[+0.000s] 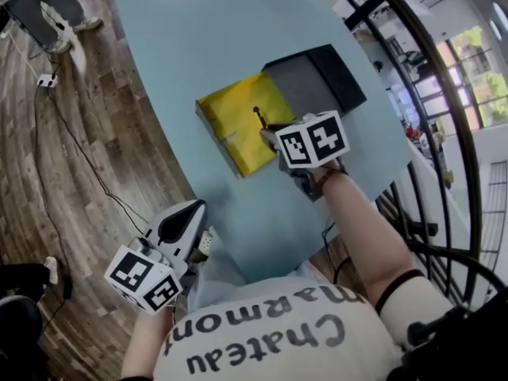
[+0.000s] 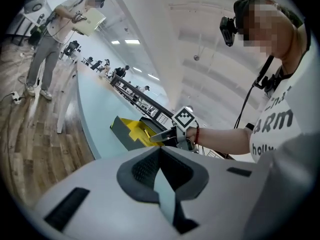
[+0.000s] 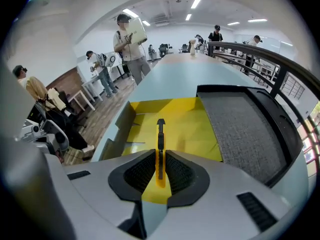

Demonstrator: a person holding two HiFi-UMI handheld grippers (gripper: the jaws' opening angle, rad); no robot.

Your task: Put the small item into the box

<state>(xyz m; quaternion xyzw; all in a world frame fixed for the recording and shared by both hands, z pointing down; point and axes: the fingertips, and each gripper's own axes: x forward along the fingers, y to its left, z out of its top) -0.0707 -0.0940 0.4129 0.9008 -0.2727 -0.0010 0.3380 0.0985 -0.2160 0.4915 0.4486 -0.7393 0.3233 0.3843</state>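
Note:
An open yellow box (image 1: 238,121) lies on the light blue table (image 1: 182,46), its grey-lined black lid (image 1: 313,78) folded back to the right. My right gripper (image 1: 268,131) hovers over the box's near right part, shut on a small slim yellow-and-black item (image 3: 160,149). The item pokes forward over the yellow floor of the box (image 3: 185,124). My left gripper (image 1: 184,217) hangs low at the near left, off the table edge, with its jaws together and nothing in them. The left gripper view shows the box (image 2: 131,131) and the right gripper (image 2: 165,135) from the side.
A dark curved railing (image 1: 444,109) runs along the table's right side. Wooden floor (image 1: 87,133) with a cable lies to the left. A person with papers (image 3: 131,46) stands near the table's far end, and others stand further back.

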